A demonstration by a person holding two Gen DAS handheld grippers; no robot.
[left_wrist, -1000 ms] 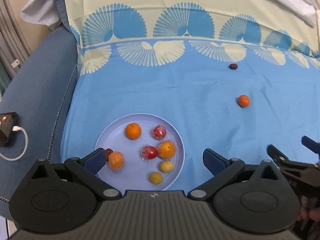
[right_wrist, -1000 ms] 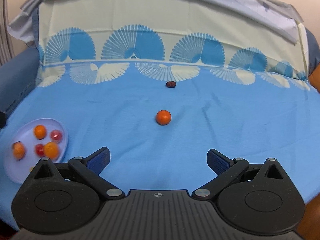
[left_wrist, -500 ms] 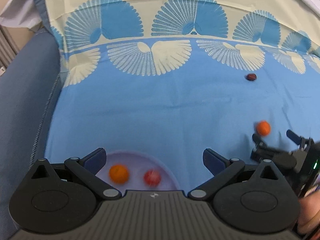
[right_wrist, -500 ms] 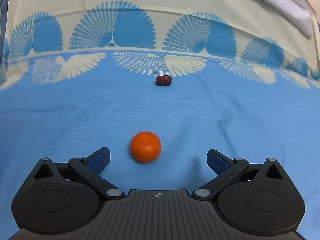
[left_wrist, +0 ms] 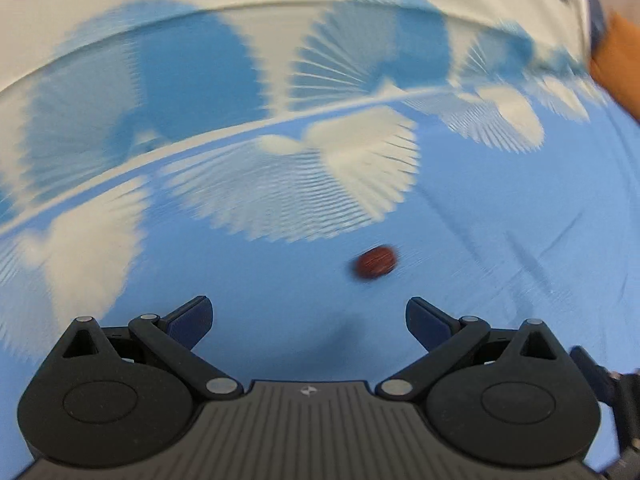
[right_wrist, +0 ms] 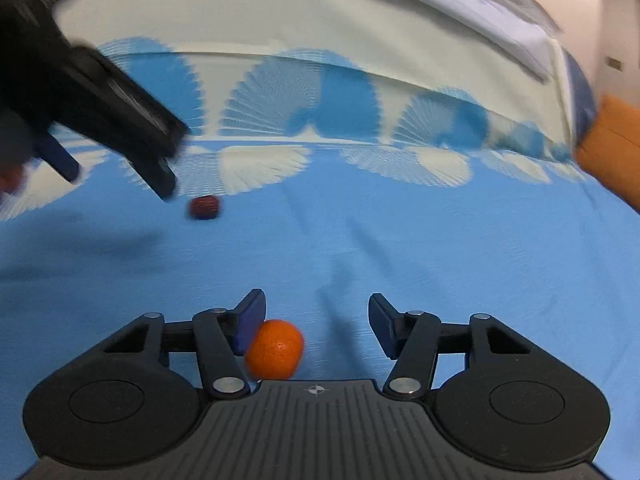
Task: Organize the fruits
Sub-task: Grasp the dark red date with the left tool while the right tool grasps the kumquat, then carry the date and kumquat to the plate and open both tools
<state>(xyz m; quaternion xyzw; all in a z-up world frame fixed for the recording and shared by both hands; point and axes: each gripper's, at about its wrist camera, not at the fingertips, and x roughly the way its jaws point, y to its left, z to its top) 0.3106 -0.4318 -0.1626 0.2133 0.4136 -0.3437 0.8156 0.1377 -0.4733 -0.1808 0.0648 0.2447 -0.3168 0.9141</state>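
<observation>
A small orange (right_wrist: 275, 354) lies on the blue cloth between the fingers of my right gripper (right_wrist: 316, 322). Its jaws are closing; the left pad touches the fruit, the right pad stands clear of it. A dark red date (left_wrist: 375, 262) rests on the cloth just ahead and right of my left gripper (left_wrist: 308, 320), which is open with nothing between its fingers. In the right wrist view the same date (right_wrist: 205, 207) lies further back, with the blurred left gripper (right_wrist: 116, 160) hovering just left of it. The plate of fruit is out of view.
A blue and cream fan-patterned sheet (right_wrist: 400, 232) covers the surface and rises at the back. An orange cushion (right_wrist: 616, 152) sits at the far right edge, also seen as an orange cushion (left_wrist: 620, 64) in the left wrist view.
My left gripper swept right and down from the plate to the date. My right gripper moved forward over the orange and its jaws narrowed around it.
</observation>
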